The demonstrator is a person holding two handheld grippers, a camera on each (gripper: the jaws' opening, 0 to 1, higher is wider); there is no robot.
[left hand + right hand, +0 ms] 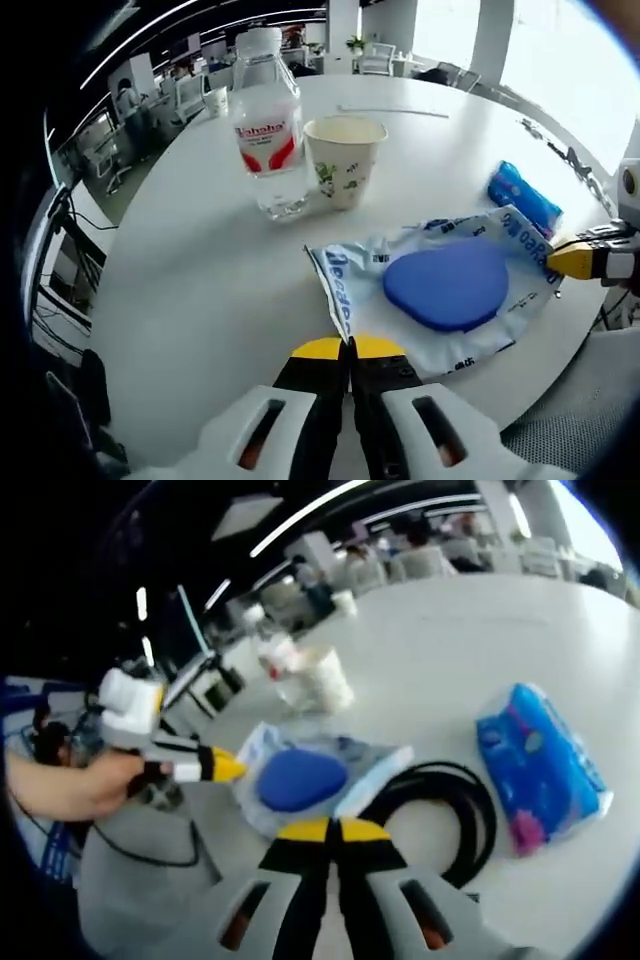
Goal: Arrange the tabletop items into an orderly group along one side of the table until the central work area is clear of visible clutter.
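Observation:
A clear printed plastic bag (360, 265) holding a blue oval pad (445, 285) lies on the white round table (200, 270). My left gripper (350, 346) is shut, its yellow tips pinching the bag's near edge. The right gripper (560, 258) comes in from the right, shut on the bag's opposite edge. In the right gripper view, the bag (365, 765) and its blue pad (300, 778) sit just past my right gripper (335, 829). The left gripper (228, 767), held by a hand (70, 785), touches the bag's far side.
A water bottle (268, 125) and a paper cup (345, 160) stand together beyond the bag. A blue tissue pack (525, 197) lies near the table's right rim. A second cup (215, 100) stands far back. A black cable loop (450, 810) lies between bag and tissue pack (540, 765).

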